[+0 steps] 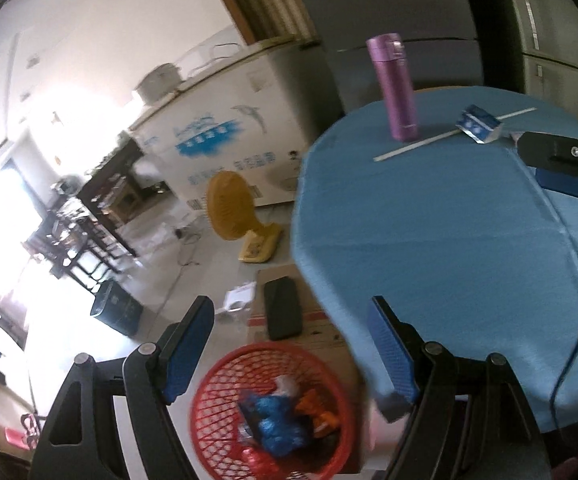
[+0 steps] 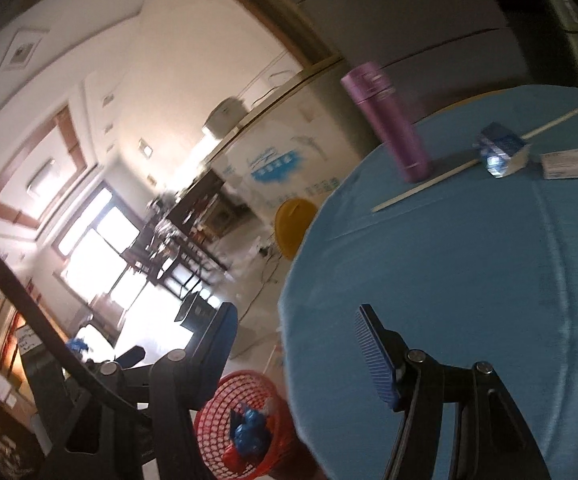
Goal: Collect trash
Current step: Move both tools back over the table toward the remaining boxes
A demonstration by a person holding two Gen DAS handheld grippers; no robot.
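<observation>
Filling the right half of both views, the round table under a light blue cloth [image 1: 429, 220] carries the things left on it along its far edge, in the upper right of each frame. On the floor at the bottom centre of the left wrist view stands the red plastic mesh basket [image 1: 209, 396], already holding crumpled blue, orange and white wrappers; it sits just beside the table's near edge. A tall purple metal flask [image 1: 395, 88] stands upright on the cloth. Just to its right lies a long thin white stick [image 1: 417, 145], and across it rests the crushed blue-and-white carton [image 1: 479, 122], a piece of trash not yet collected. In the right wrist view a small flat white packet [image 2: 571, 164] lies near the carton, farther right. The left gripper [image 1: 289, 344] has its blue-padded jaws spread wide with nothing between them, above the basket. The right gripper [image 2: 293, 352] also stands parted and empty, over the table's edge.
</observation>
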